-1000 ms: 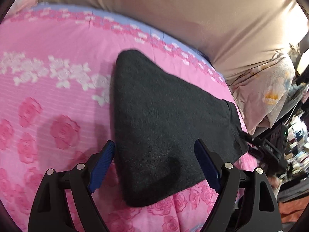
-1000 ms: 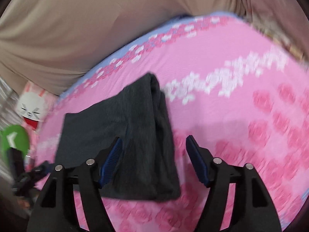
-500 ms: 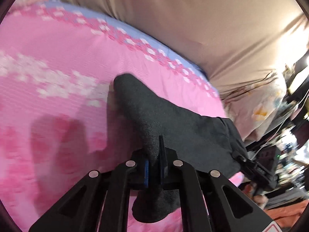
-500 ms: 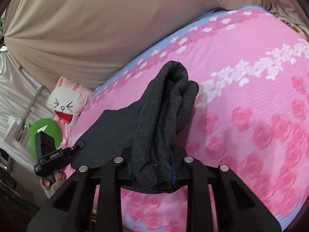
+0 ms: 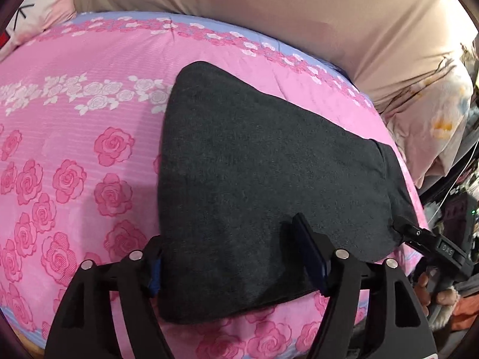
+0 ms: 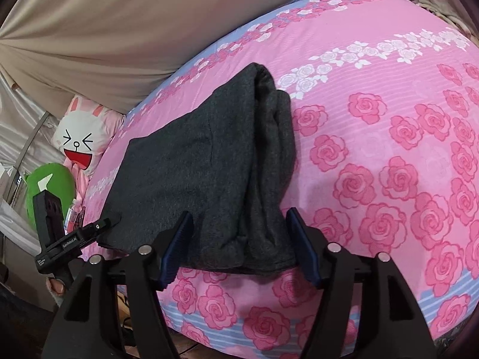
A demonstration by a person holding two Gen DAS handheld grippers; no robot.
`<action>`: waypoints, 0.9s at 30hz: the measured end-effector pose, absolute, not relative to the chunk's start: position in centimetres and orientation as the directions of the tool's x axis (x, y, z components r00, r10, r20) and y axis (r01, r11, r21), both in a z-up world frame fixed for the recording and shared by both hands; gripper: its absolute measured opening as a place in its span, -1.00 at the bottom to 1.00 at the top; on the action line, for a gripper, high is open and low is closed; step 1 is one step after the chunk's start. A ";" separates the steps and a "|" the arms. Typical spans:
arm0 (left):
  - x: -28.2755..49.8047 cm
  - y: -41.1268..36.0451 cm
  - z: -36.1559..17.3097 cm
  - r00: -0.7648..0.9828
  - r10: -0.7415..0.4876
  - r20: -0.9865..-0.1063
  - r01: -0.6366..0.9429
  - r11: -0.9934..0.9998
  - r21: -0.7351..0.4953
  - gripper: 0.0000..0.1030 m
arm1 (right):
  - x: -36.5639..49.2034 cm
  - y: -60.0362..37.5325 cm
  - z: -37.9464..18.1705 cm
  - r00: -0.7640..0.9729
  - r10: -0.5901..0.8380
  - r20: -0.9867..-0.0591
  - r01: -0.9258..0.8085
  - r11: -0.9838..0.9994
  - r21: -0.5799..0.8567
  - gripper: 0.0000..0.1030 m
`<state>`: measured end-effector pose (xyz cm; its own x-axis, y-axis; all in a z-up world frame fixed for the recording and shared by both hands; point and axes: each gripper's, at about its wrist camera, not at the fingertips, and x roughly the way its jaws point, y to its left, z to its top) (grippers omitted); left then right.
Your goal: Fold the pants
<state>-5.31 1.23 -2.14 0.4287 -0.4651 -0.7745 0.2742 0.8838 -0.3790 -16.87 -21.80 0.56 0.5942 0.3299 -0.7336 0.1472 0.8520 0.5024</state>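
The folded dark pants (image 5: 269, 185) lay on the pink rose bedspread (image 5: 74, 155) near its front edge, with nothing on top of them. Both the left gripper (image 5: 233, 264) and the right gripper (image 6: 239, 246) stood wide and opening, straddling the near hem without pressing it. A beige curtain (image 6: 104, 30) hung behind the bed, and a rabbit pillow (image 6: 79, 137) and green cushion (image 6: 51, 185) sat off its far corner.

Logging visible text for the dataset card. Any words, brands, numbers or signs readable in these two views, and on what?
"GenRobot.AI": side of the left gripper, seen in the right wrist view; last letters uncertain.
White lettering below it on the same gripper: too small to read.
"DAS": small plate on the right gripper, seen in the left wrist view; blurred, uncertain.
Pants, bedspread, rabbit pillow: no text.
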 end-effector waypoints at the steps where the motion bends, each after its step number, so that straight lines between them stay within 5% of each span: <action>1: -5.4 1.1 -2.1 0.431 -0.464 -0.774 0.277 0.884 -0.376 0.43 | -16.3 -21.6 0.4 0.593 0.330 -0.734 0.143 0.854 0.500 0.27; 27: -4.7 -2.4 -2.5 0.504 -0.385 -0.773 0.344 0.911 -0.229 0.76 | -12.1 -19.6 -0.5 0.627 0.340 -0.700 0.085 0.864 0.496 0.28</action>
<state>-4.69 -2.36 -2.55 0.5038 -0.3846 -0.7735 0.3442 0.9106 -0.2286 -12.05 -19.58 -0.50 0.6275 0.3400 -0.7004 0.0853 0.8642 0.4959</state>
